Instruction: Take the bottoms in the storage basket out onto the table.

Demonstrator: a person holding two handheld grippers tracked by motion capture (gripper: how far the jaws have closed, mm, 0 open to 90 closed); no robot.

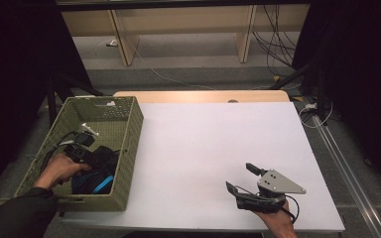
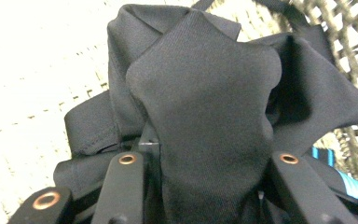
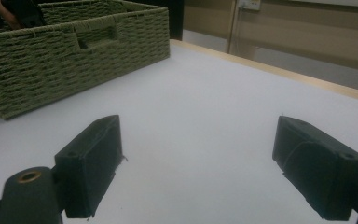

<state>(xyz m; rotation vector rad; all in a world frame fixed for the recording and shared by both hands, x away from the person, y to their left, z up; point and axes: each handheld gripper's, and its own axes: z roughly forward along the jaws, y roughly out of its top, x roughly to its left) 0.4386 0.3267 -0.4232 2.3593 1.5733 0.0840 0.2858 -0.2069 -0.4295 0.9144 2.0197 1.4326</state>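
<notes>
A green woven basket [image 1: 131, 148] stands at the table's left; in the right gripper view the basket [image 3: 74, 51] is at the upper left. Inside it lies a bunched black cloth [image 1: 104, 159]. My left gripper [image 1: 87, 153] reaches into the basket and is shut on that cloth. In the left gripper view a thick fold of the black cloth [image 2: 205, 93] bulges up between the jaws of my left gripper [image 2: 205, 163]. My right gripper [image 1: 238, 176] rests near the table's front edge, open. Only bare white tabletop lies between the spread pads of the right gripper [image 3: 214, 158].
The basket also holds a blue-edged item [image 1: 102, 186] under the cloth and a small white piece [image 1: 89, 129] near its far end. The white table [image 1: 213, 144] stretches to the right of the basket. A wooden edge [image 1: 203, 95] runs along the far side, with cables [image 1: 273, 44] on the floor beyond.
</notes>
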